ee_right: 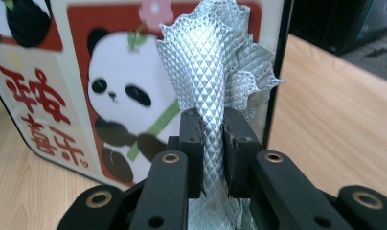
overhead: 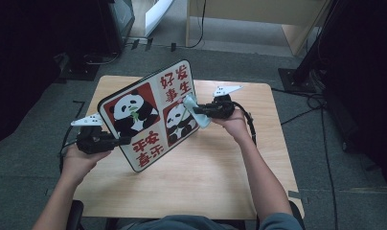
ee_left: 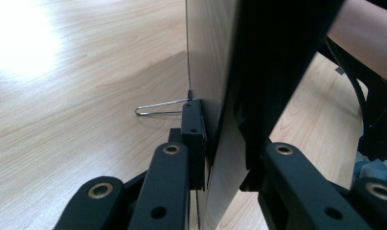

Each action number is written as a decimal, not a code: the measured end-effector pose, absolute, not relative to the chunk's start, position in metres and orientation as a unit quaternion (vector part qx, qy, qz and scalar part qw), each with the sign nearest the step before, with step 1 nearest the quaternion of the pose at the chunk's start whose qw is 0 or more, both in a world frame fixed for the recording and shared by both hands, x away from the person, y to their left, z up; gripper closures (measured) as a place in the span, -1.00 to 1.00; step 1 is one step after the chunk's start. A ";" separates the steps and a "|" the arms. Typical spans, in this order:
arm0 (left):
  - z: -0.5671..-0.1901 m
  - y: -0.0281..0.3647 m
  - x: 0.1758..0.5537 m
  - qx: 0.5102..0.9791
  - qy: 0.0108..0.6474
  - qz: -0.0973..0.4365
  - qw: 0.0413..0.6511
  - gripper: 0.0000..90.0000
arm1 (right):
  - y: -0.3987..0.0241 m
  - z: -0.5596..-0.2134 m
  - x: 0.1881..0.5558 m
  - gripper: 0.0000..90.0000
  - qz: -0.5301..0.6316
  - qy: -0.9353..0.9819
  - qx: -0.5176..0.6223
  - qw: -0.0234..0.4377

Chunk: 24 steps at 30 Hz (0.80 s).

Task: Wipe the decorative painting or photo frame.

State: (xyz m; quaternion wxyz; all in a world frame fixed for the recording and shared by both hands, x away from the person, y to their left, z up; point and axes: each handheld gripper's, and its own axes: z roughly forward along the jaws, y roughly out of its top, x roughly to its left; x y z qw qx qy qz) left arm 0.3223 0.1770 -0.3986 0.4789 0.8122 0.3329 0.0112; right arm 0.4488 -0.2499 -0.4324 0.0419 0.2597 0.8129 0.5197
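Silvery quilted cloth (ee_right: 215, 96) is pinched in the right hand-held gripper (overhead: 208, 111) and pressed on the panda board (overhead: 151, 112), which the left hand-held gripper (overhead: 116, 140) clamps by its near-left edge, tilted above the worktop (overhead: 220, 177). Wipe in steady strokes while the left holds firm. A wire stand (ee_left: 160, 106) juts behind the board; cables (overhead: 321, 103) lie far right.

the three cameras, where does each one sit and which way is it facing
High view: above the person's side, looking forward and down on the table; both forearms, left gripper and right gripper show.
Left gripper view: rides that gripper, looking along its jaws clamped on the panda board's edge.
Right gripper view: rides that gripper, looking along jaws pinching a grey cloth at the board's face.
All share the board.
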 end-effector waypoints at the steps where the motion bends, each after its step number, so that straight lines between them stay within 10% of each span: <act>1: -0.399 0.177 0.322 0.812 0.333 0.010 0.479 0.74 | -0.250 -0.434 0.448 0.80 0.517 0.814 0.261 0.042; 24: -0.399 0.178 0.321 0.810 0.335 0.003 0.482 0.73 | -0.254 -0.483 0.437 0.80 0.484 0.827 0.284 0.028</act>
